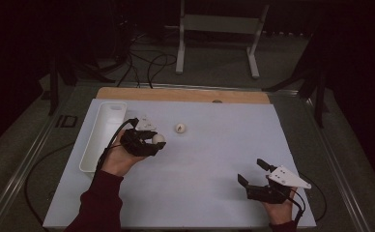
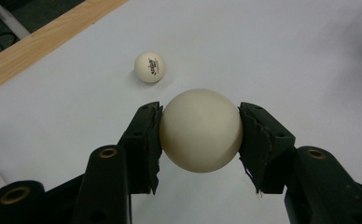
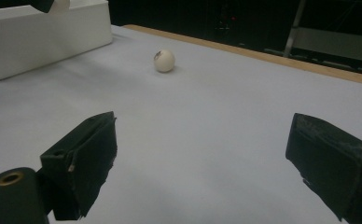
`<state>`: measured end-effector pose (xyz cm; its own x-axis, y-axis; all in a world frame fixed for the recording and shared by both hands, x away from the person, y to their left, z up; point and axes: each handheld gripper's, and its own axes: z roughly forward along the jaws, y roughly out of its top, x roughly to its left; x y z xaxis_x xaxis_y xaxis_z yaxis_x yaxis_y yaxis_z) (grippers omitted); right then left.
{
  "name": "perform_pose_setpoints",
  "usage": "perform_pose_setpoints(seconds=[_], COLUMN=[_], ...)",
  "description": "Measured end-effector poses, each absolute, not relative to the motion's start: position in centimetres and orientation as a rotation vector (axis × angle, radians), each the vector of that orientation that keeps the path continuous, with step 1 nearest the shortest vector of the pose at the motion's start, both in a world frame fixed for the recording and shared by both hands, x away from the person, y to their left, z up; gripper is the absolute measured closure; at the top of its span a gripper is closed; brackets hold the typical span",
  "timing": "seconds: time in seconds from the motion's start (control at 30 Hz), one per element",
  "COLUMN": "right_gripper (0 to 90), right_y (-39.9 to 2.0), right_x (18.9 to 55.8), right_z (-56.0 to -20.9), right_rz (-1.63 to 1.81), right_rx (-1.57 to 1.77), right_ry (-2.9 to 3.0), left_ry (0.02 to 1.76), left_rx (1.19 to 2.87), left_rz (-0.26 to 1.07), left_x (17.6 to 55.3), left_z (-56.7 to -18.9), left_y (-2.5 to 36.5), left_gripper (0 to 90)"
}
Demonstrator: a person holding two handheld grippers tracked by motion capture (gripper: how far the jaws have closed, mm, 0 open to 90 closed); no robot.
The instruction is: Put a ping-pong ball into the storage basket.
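Cream and smooth, a plain ball (image 2: 201, 130) sits clamped between the black padded jaws of the left gripper (image 1: 149, 142), near the tabletop's left edge beside the long white tray (image 1: 91, 150). A second, printed ball (image 1: 180, 127) lies loose toward the wooden far edge. The right gripper (image 1: 253, 172) rests near the front right corner, jaws wide apart over the matte pale-blue tabletop (image 1: 214, 145).

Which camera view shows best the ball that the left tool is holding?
The left gripper view: the held ball sits large and sharp there, with a pad pressed on each side. The high view shows it as a small pale dot at the left tool. In the right gripper view only a blurred sliver appears at the top edge.
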<state>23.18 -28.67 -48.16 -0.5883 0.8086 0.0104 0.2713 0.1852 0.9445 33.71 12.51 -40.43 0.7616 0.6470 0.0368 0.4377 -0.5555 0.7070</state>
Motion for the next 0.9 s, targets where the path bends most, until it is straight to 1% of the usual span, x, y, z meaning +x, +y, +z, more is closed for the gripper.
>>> perform_pose_setpoints(seconds=[0.9], right_gripper=[8.5], right_y=[-28.7], right_x=[23.2], right_z=[-48.1], right_rz=[1.406], right_rx=[1.005], right_ry=[1.962], left_ry=[0.815], left_rx=[2.241], left_rz=[0.398], left_x=[33.9], left_z=[-39.9], left_y=[14.2], left_gripper=[51.5])
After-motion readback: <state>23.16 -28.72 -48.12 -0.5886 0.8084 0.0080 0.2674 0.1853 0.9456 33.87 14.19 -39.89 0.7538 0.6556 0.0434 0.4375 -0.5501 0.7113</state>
